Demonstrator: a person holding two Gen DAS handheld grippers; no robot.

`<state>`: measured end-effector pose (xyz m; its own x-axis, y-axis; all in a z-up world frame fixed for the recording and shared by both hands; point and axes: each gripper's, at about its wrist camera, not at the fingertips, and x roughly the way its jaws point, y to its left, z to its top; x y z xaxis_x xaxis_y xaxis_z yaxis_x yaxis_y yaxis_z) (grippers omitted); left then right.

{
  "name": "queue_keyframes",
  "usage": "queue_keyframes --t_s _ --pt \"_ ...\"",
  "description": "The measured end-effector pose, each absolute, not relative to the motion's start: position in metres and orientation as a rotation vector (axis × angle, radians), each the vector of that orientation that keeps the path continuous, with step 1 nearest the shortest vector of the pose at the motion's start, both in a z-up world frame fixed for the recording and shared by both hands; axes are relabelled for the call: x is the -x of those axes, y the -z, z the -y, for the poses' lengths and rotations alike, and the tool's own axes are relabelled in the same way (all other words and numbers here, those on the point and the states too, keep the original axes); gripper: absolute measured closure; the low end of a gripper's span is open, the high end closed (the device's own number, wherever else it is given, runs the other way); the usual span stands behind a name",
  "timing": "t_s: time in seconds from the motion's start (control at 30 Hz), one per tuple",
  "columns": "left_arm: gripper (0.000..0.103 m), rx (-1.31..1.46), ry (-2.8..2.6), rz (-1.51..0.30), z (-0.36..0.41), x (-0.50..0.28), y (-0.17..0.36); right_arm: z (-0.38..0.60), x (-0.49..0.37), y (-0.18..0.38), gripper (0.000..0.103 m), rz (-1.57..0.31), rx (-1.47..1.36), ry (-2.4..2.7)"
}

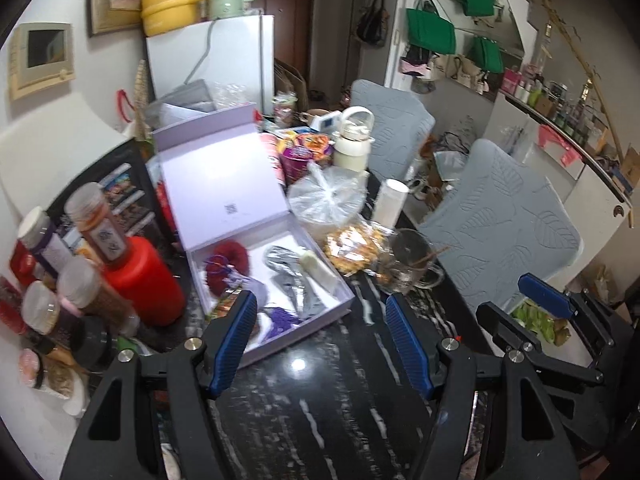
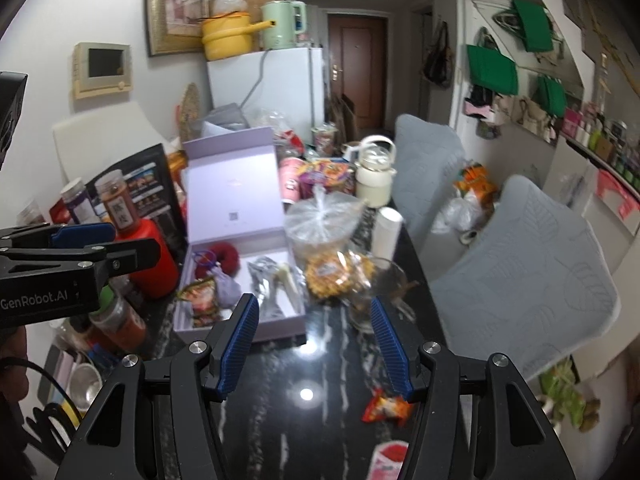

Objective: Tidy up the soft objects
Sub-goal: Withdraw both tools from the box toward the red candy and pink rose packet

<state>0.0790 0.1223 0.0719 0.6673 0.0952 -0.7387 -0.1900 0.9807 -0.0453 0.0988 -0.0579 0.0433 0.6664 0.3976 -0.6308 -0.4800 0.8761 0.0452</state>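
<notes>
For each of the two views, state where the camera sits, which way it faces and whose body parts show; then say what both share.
Left wrist: sits on the left gripper, looks forward and down over the dark table at the open lilac box; its own jaws open and empty, the right gripper at right.
Right wrist: sits on the right gripper, same heading; jaws open and empty, the left gripper at left.
Shared: box, red bottle, glass mug, grey chairs, white fridge.

Black, white-streaked glossy table (image 2: 320, 432). Directly on top: open lilac box (image 2: 240, 320), red bottle (image 1: 144, 280), spice jars (image 1: 76, 292) (crowded at the left edge), glass cup (image 2: 380, 292), red snack packet (image 2: 386, 406).
</notes>
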Motion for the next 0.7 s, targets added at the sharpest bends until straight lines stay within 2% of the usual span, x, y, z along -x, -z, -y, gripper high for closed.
queue_keyframes --t_s 0.7 --pt "0.036 0.065 0.093 -0.943 -0.009 -0.126 -0.021 0.169 -0.108 0.018 0.045 -0.876 0.042 -0.262"
